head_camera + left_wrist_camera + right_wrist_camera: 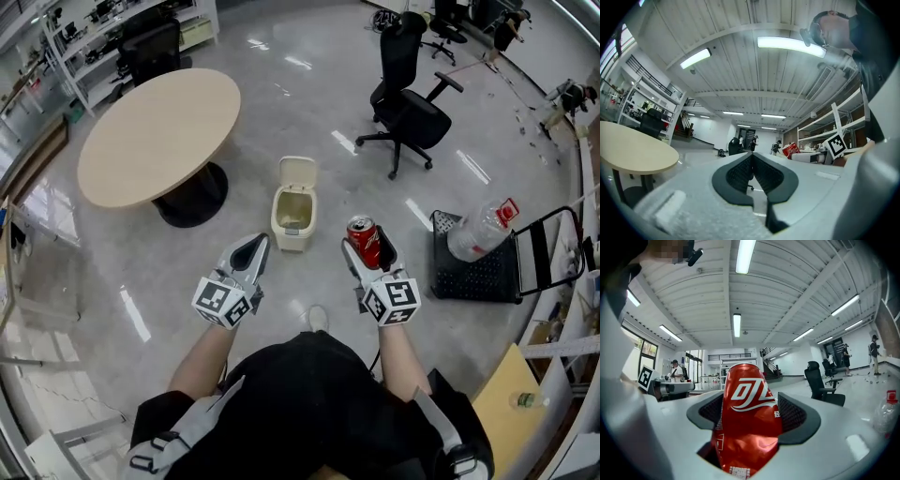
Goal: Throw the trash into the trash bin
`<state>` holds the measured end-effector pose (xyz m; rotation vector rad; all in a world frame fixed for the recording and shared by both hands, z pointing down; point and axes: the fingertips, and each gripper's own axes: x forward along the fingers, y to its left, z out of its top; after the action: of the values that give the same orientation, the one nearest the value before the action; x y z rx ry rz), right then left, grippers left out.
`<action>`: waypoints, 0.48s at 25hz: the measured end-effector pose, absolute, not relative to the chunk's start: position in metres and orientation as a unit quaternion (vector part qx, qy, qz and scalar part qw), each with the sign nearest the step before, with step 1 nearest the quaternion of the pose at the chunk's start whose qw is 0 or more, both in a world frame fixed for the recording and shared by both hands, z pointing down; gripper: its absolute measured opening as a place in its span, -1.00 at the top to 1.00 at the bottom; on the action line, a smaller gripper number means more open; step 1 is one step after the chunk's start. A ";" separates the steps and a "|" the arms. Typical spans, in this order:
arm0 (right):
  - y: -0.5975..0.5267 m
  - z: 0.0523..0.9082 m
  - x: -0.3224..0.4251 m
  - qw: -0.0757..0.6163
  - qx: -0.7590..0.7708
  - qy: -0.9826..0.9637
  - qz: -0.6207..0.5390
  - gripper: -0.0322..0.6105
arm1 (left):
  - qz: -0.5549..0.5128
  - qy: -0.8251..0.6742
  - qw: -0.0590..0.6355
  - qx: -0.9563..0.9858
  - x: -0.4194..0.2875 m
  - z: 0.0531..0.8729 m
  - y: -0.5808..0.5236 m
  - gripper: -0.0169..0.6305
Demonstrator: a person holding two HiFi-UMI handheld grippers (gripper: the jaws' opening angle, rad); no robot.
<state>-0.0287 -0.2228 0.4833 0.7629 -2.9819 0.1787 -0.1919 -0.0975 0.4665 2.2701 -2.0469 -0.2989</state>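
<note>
**Desk:** What is the right tool point(368, 251) carrying?

**Photographer:** A red drinks can point(749, 418). It stands upright between the two pads, just right of centre in the head view. The jaws are spread wide and pressed on its sides, about halfway up the body.

**Desk:** And the other one?

**Photographer:** The left tool point(246, 258), left of centre, is pinched together with nothing in it. Its own view shows the pads meeting.

**Desk:** Where is the target?

**Photographer:** The cream trash bin point(289, 239) stands on the floor in the middle of the frame. Its lid is tipped back and its mouth is open, just above and between the two tools. The can is not over it yet.

**Desk:** How will the can behave?

**Photographer:** It is likely light and thin-walled. The lower skin looks creased in the right gripper view, so a hard squeeze would probably buckle it further. The painted metal looks glossy and could slip, so a mid-body hold across the round sides seems the sound one. I can't tell whether any liquid remains.

**Desk:** Anything else lying about?

**Photographer:** A clear plastic bottle point(478, 230) rests on a black crate point(469, 277) at the right side.
</note>
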 end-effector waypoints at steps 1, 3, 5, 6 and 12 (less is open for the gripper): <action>-0.232 0.480 -0.035 0.025 0.241 -0.968 0.057 -0.19 | -0.099 -0.669 0.033 0.736 -0.193 0.464 -0.106 0.94; -0.252 0.476 -0.044 0.017 0.232 -0.971 0.056 -0.19 | -0.100 -0.673 0.025 0.733 -0.191 0.460 -0.126 0.94; -0.274 0.475 -0.047 0.014 0.226 -0.972 0.056 -0.19 | -0.102 -0.678 0.019 0.728 -0.190 0.459 -0.146 0.94; -0.285 0.476 -0.047 0.015 0.225 -0.973 0.057 -0.19 | -0.103 -0.679 0.018 0.726 -0.191 0.459 -0.156 0.94; -0.351 0.489 -0.047 0.019 0.224 -0.971 0.077 -0.19 | -0.100 -0.693 0.030 0.713 -0.202 0.462 -0.212 0.94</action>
<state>-0.0468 -0.3506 0.4887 0.6959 -3.0159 0.2399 -0.2018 -0.2124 0.4625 2.1987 -2.1380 -0.3074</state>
